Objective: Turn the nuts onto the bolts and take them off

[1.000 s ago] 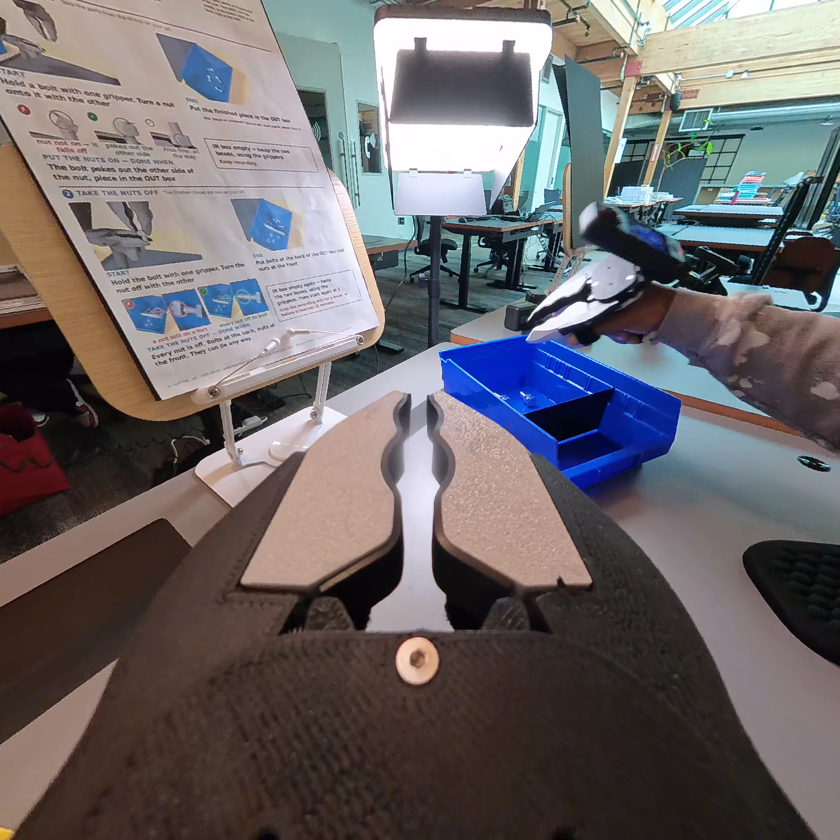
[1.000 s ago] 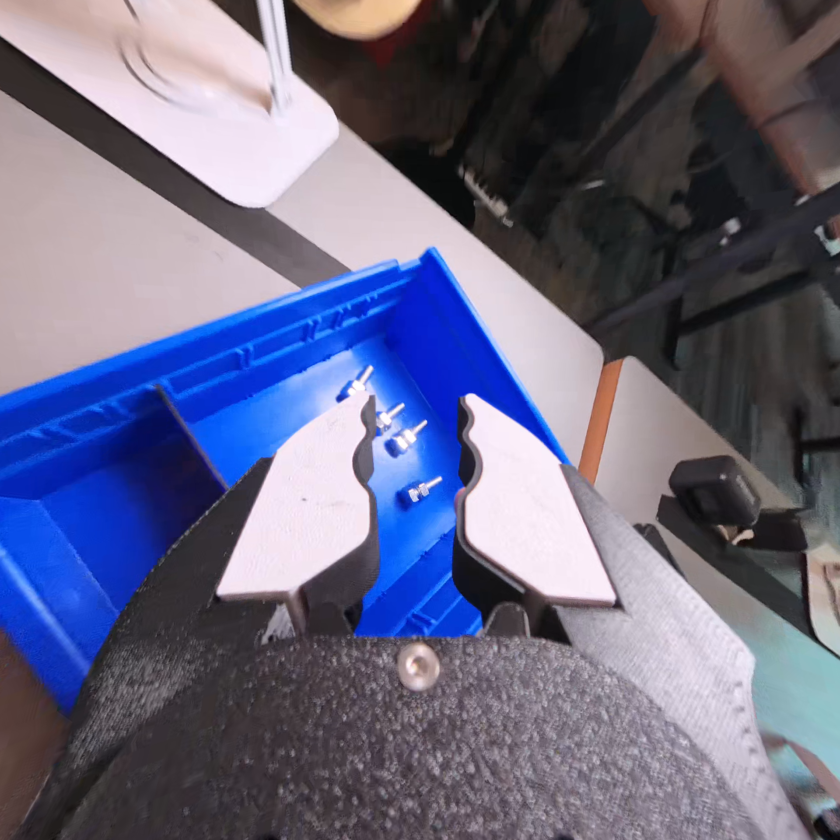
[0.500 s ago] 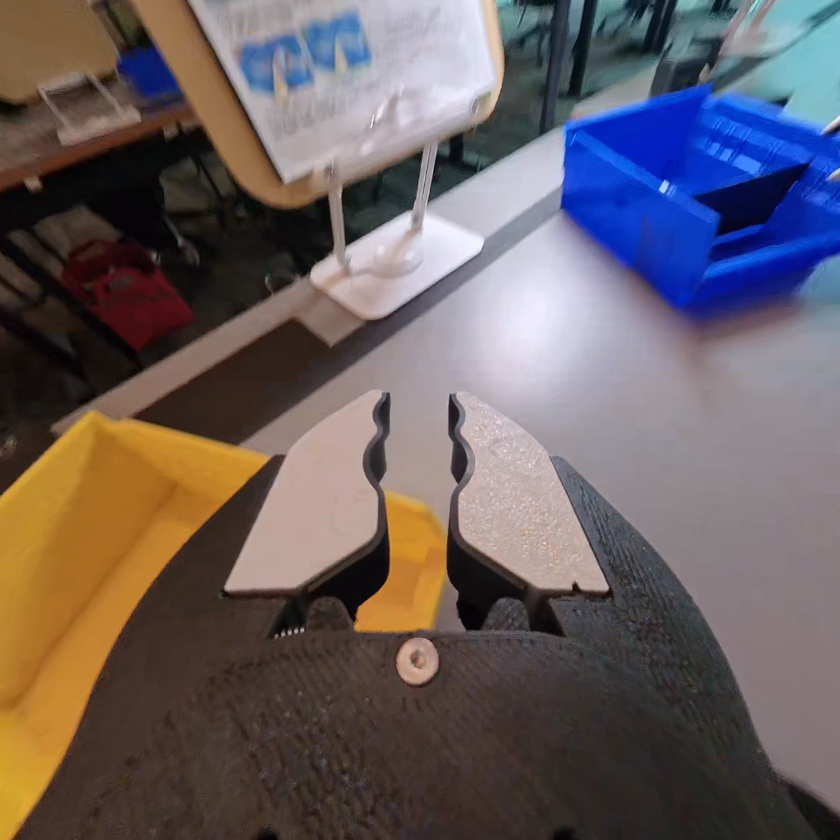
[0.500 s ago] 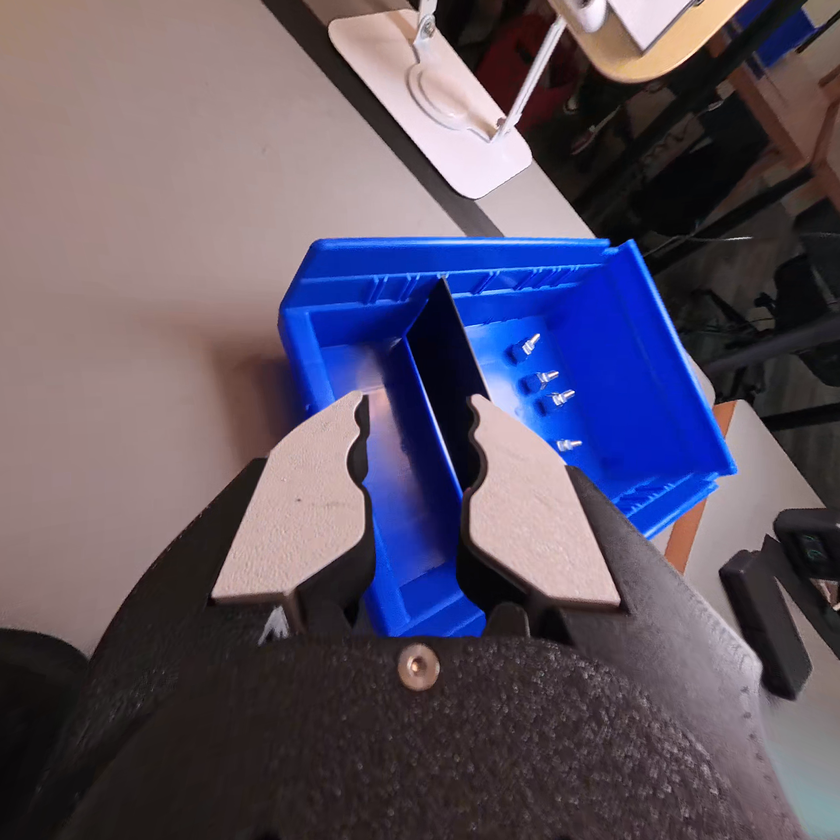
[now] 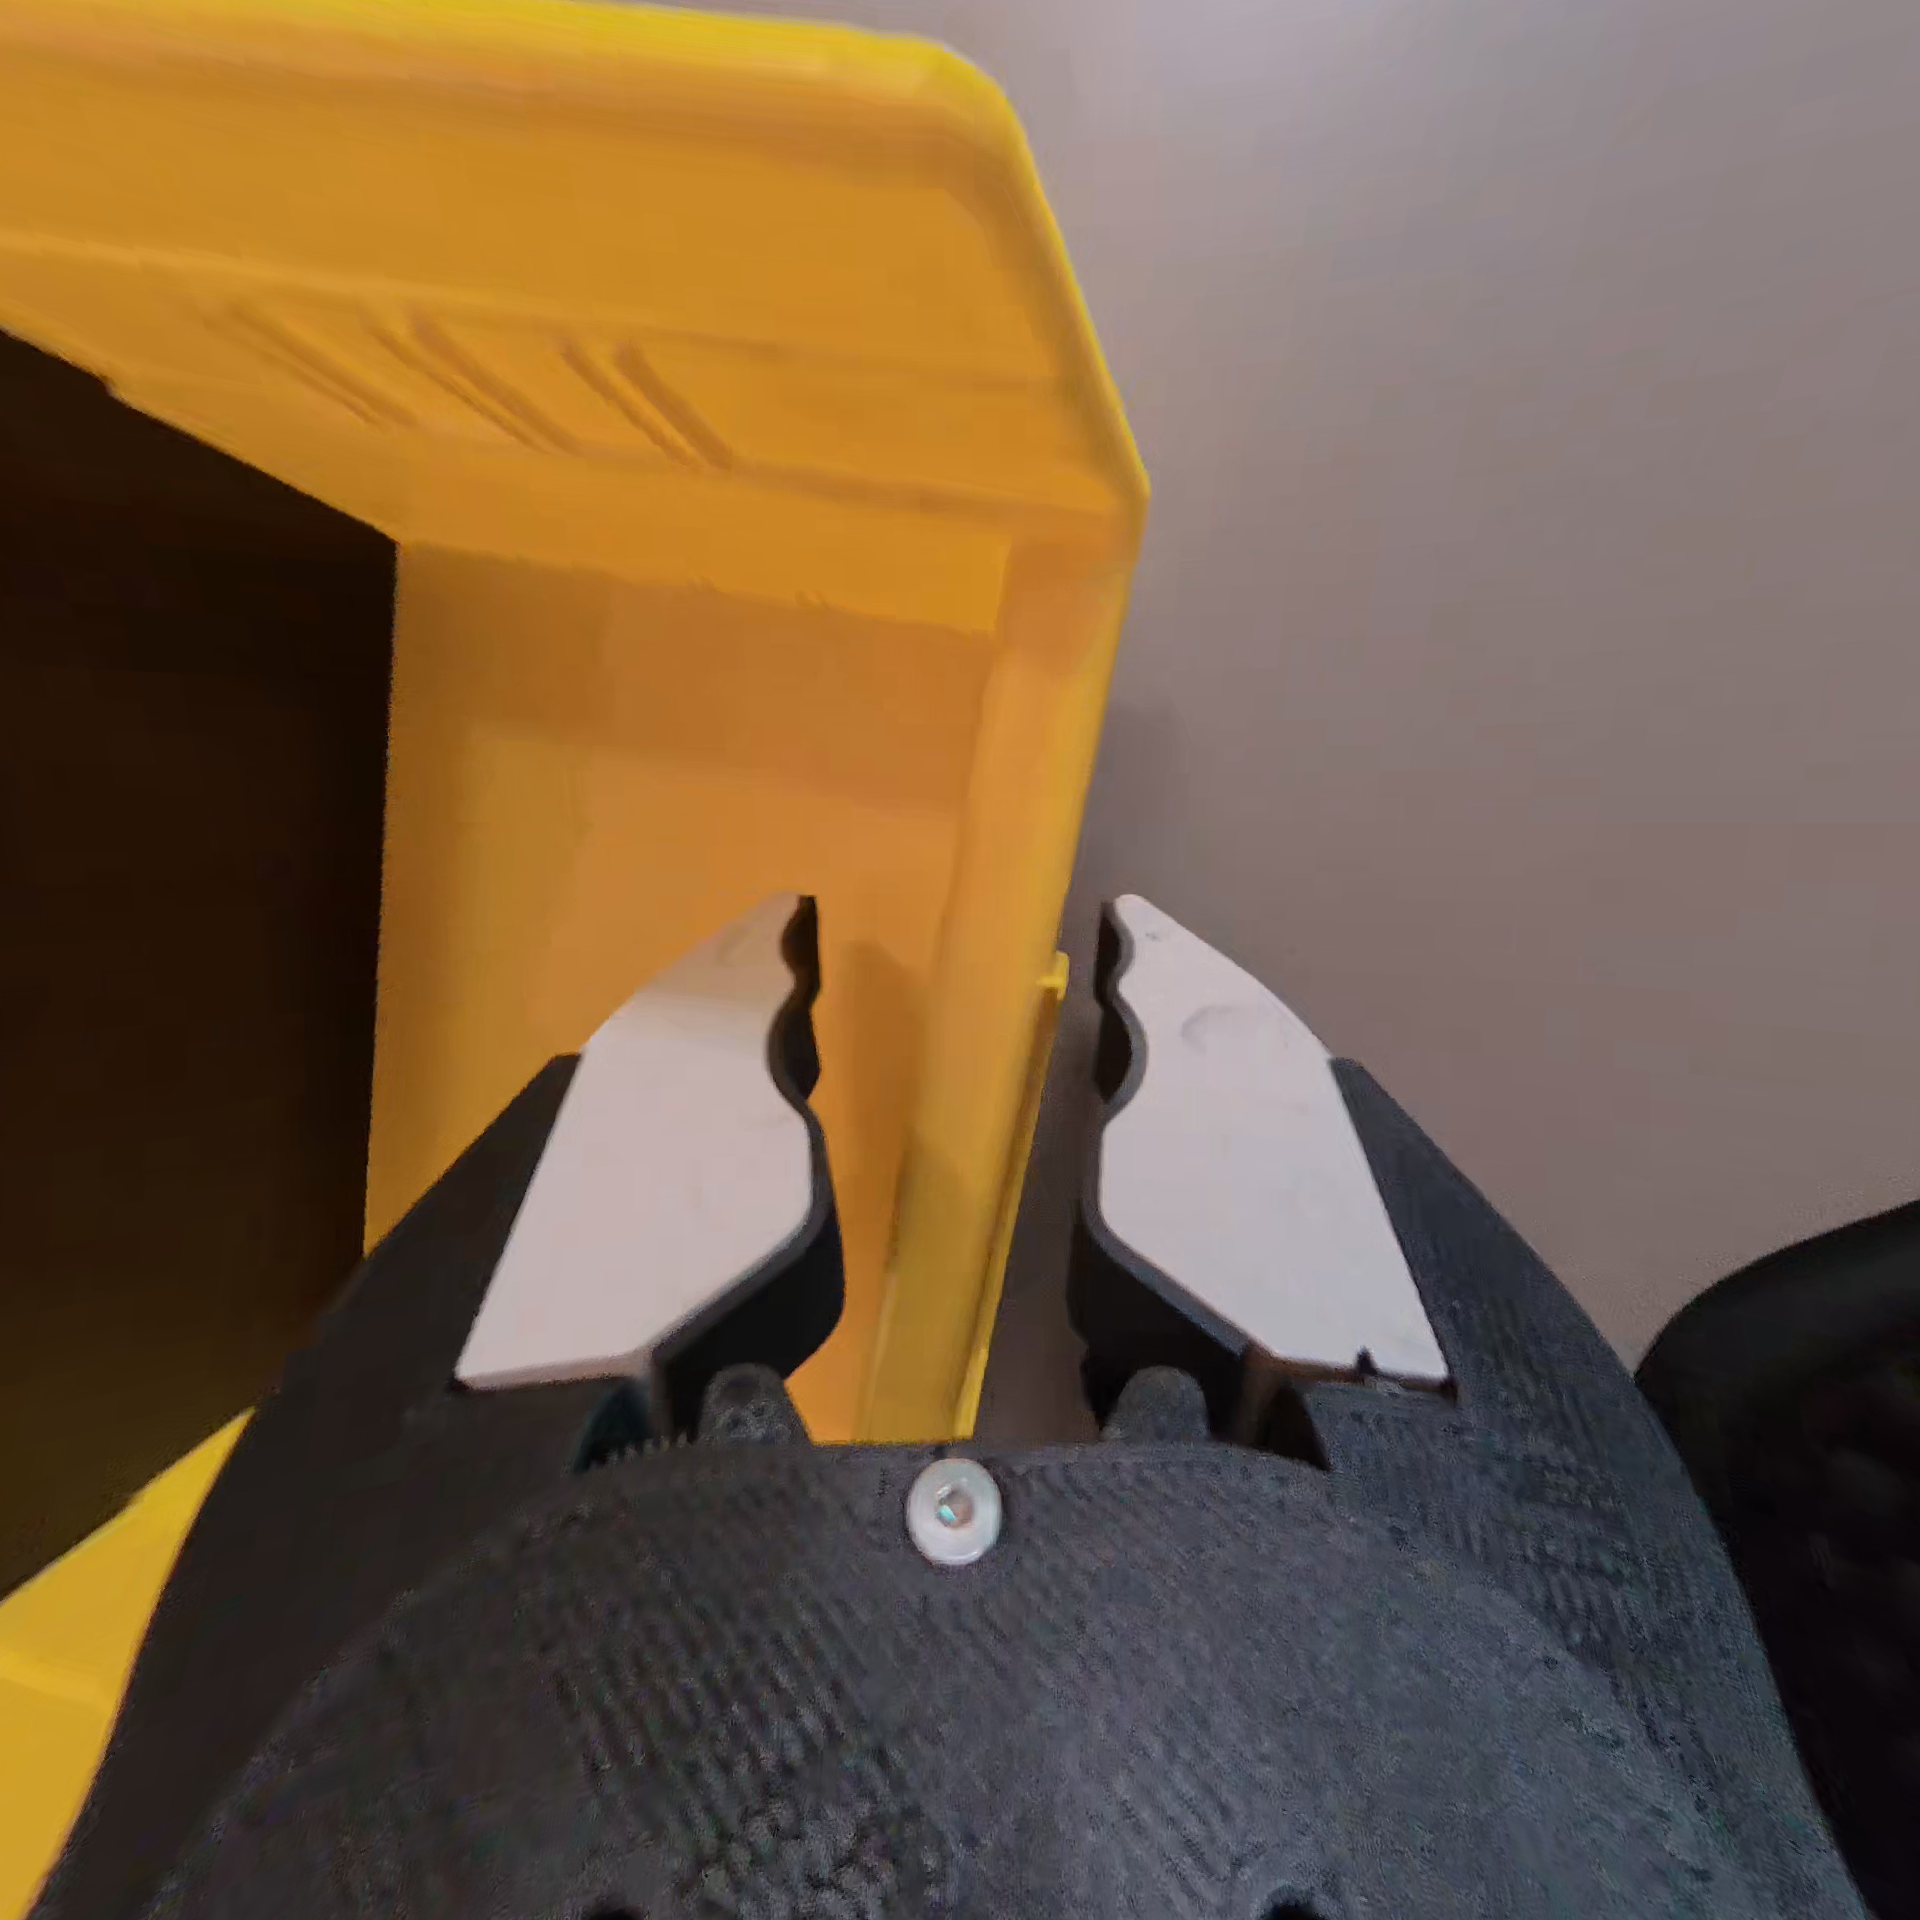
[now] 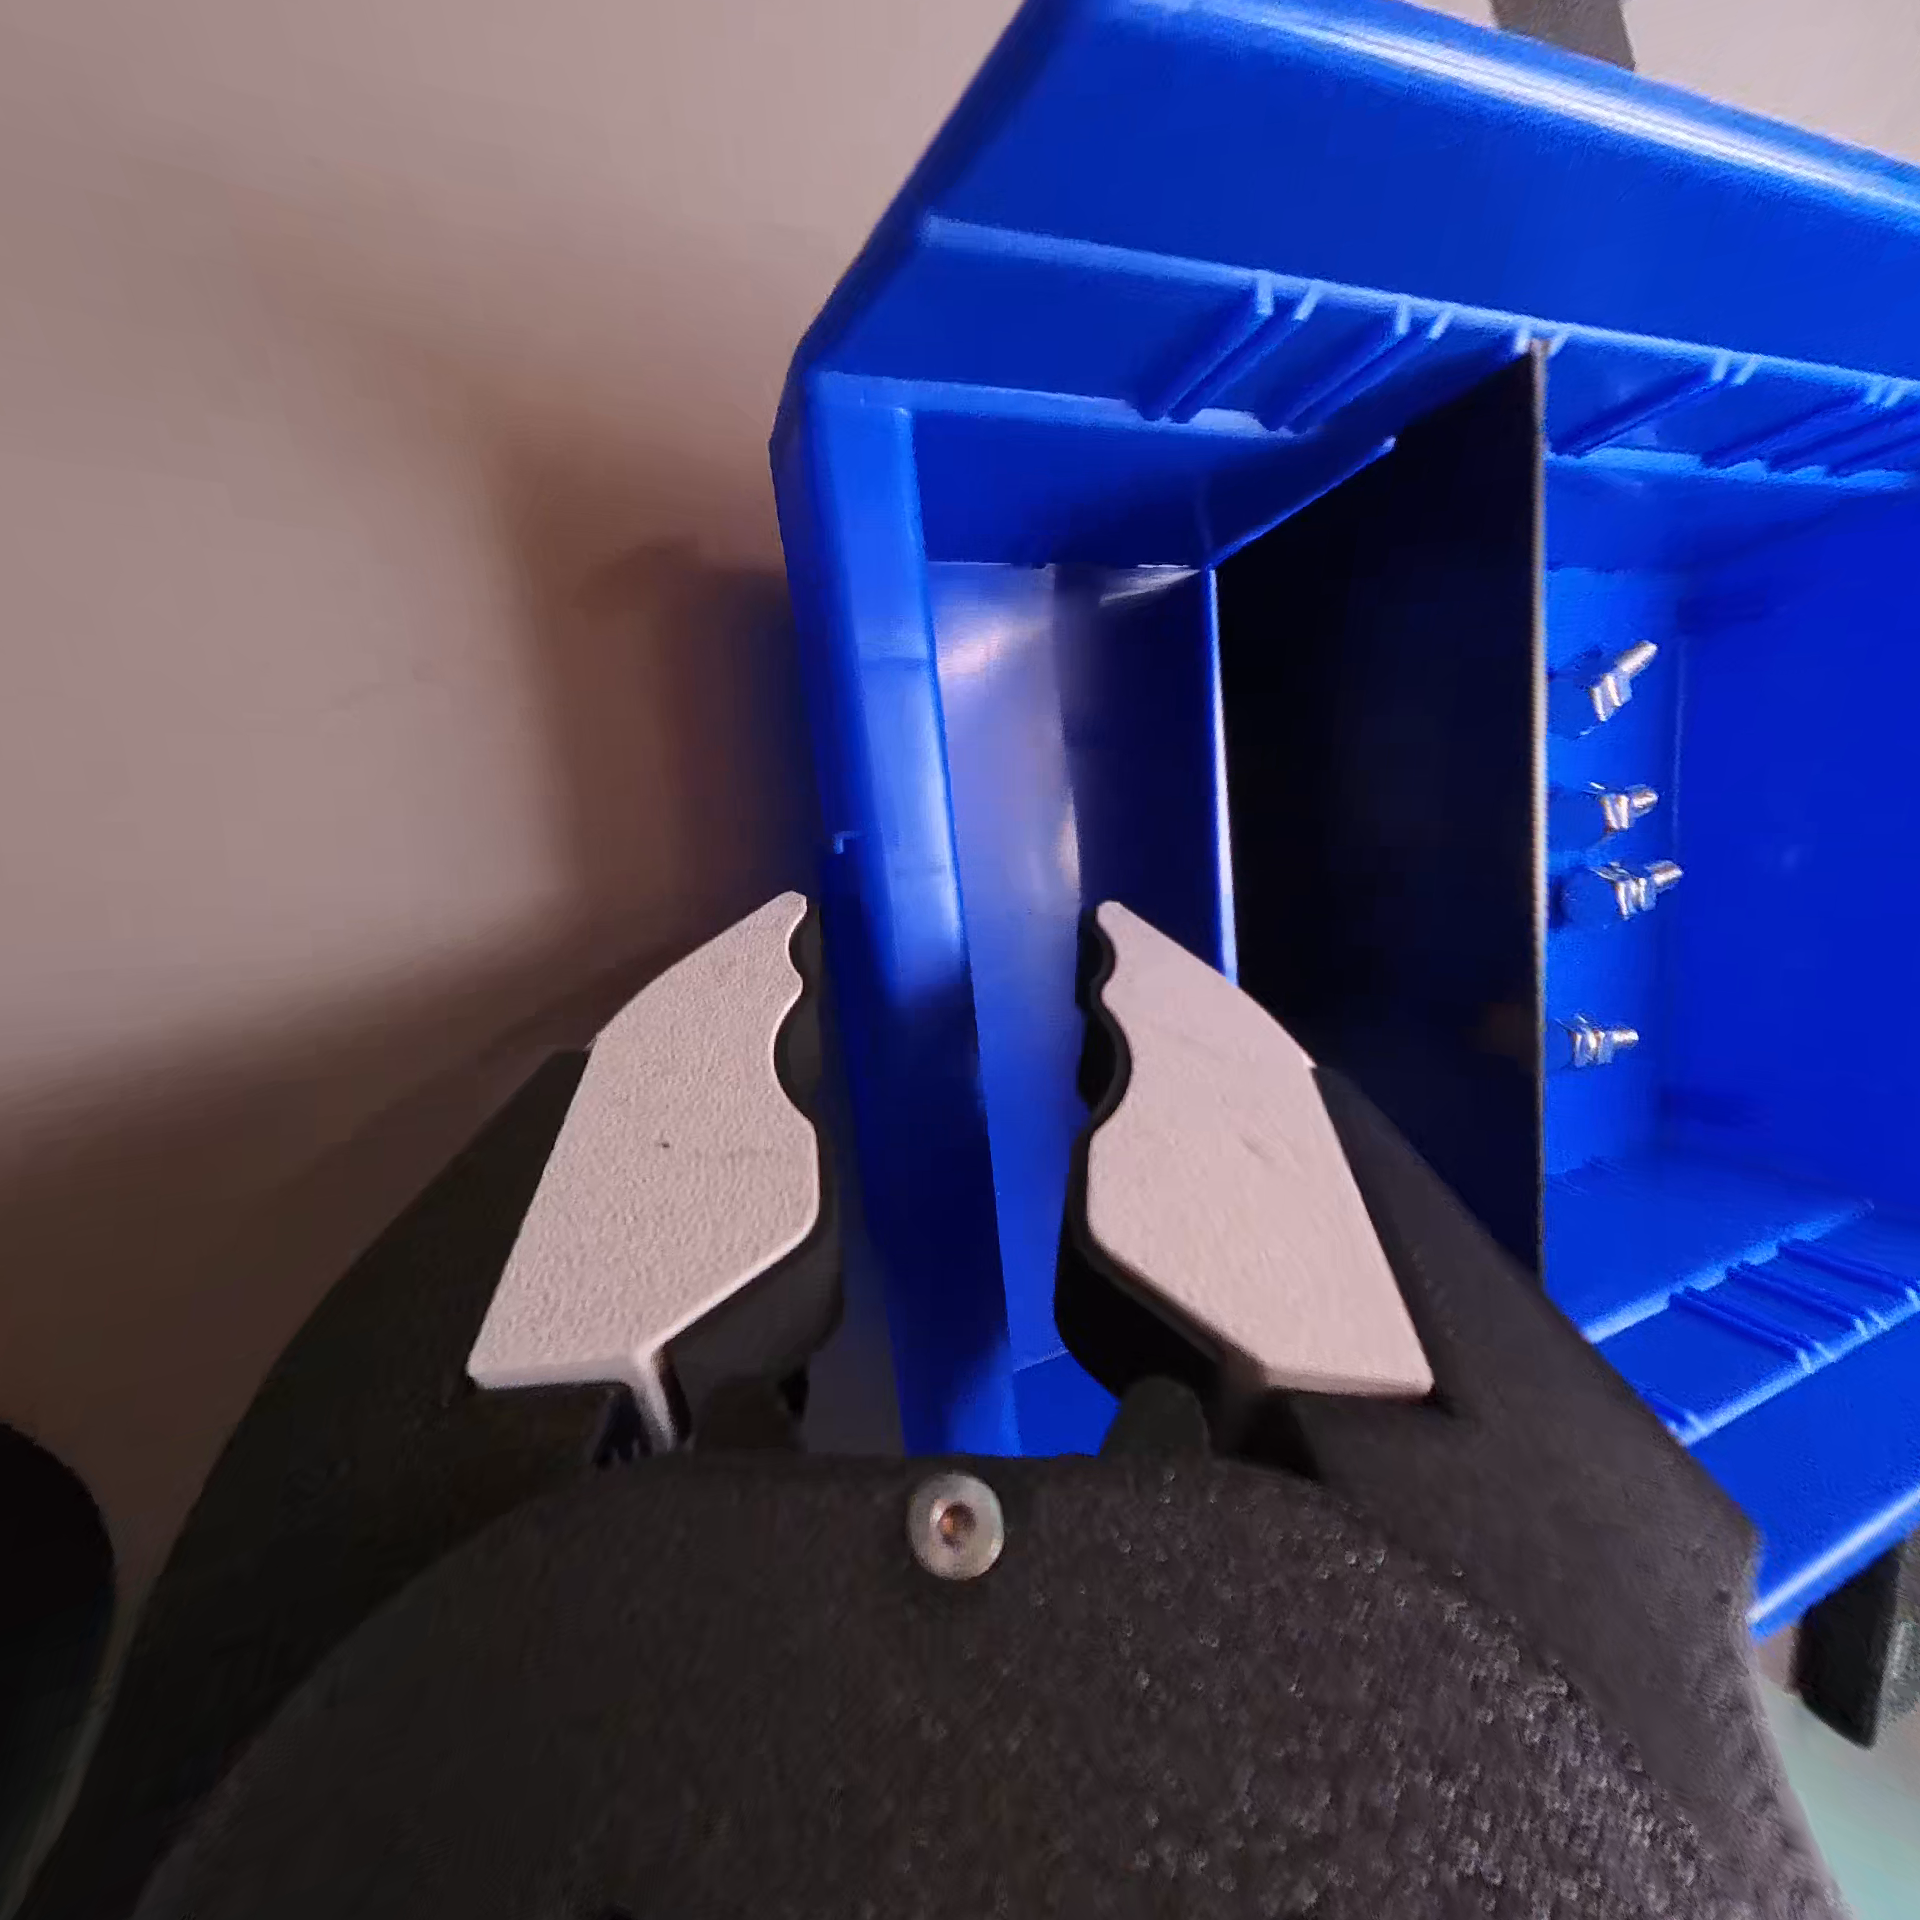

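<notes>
Meanwhile, the left gripper [image 5: 956, 914] is straddling the right-hand wall of a yellow bin [image 5: 997, 644], its jaws spread, with one finger [image 5: 665, 1143] reaching inside the bin and the other hanging outside over the grey table [image 5: 1507, 520]. Neither pad appears to be pressing the plastic; a sliver of gap is showing on both sides. The bin's interior is lying largely in dark shadow on the left, and nothing can be made out in it. A black rounded object [image 5: 1808, 1455] is sitting at the right edge of the left wrist view, too cropped to identify.

Across the table, the right gripper [image 6: 951, 914] is likewise straddling the near wall of a blue bin [image 6: 1351, 187], jaws apart, with one finger outside over the table [image 6: 364, 520] and the other inside the front compartment. Whether the pads are touching the wall cannot be told. A dark divider [image 6: 1382, 779] is standing upright across the blue bin, splitting it in two. Behind it, in the far compartment, four small silver bolts with nuts on them [image 6: 1616, 894] are lying in a loose row along the floor beside the divider. The front compartment is showing only bare blue plastic where it can be seen.
</notes>
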